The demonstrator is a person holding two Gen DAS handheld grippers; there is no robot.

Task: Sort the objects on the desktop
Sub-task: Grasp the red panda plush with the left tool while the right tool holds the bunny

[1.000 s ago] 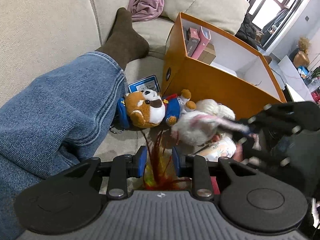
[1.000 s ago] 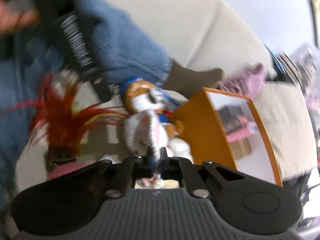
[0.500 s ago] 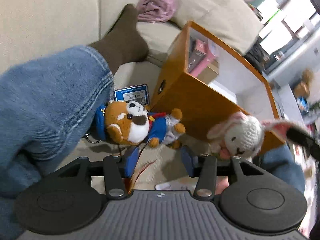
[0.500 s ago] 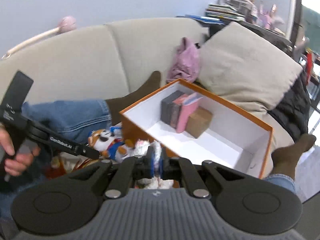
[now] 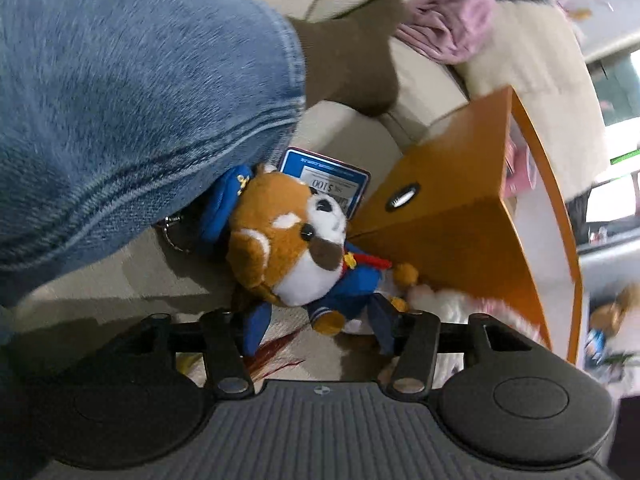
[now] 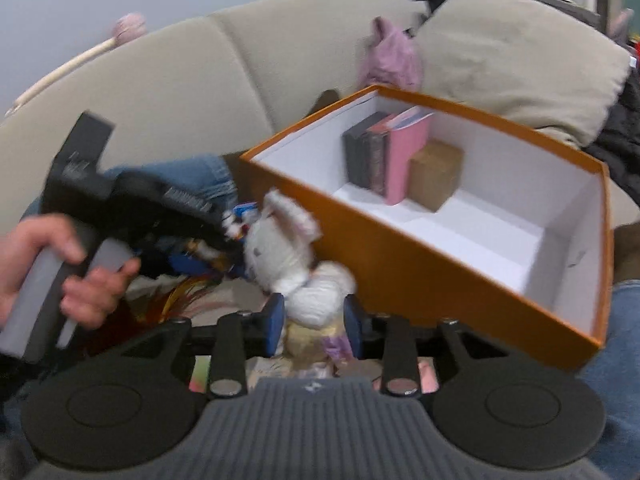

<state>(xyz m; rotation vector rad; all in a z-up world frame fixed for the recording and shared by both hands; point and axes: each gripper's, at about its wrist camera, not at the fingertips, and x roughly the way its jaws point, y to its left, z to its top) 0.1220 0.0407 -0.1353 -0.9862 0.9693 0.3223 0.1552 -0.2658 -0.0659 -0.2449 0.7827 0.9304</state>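
Note:
A brown and white plush animal in a blue uniform [image 5: 296, 248] lies on the sofa beside the orange box [image 5: 452, 216]. My left gripper [image 5: 318, 330] is open, its blue fingers on either side of the plush's lower body. A white knitted bunny [image 6: 288, 252] lies against the box's front wall [image 6: 440, 276]; it also shows in the left wrist view [image 5: 460, 304]. My right gripper [image 6: 314, 320] is open with the bunny's body between its fingers. The box holds dark books [image 6: 366, 156], a pink book [image 6: 404, 160] and a brown block [image 6: 434, 172].
A leg in blue jeans [image 5: 132, 120] with a brown sock [image 5: 352, 60] lies left of the plush. A blue card [image 5: 328, 180] lies behind it. Red feathers [image 5: 276, 352] lie under my left gripper. A pink cloth [image 6: 390, 56] and a cushion [image 6: 516, 56] sit behind the box.
My right gripper has opened and the bunny now rests against the box instead of hanging from the jaws. My left gripper has moved in around the plush animal, opened wider.

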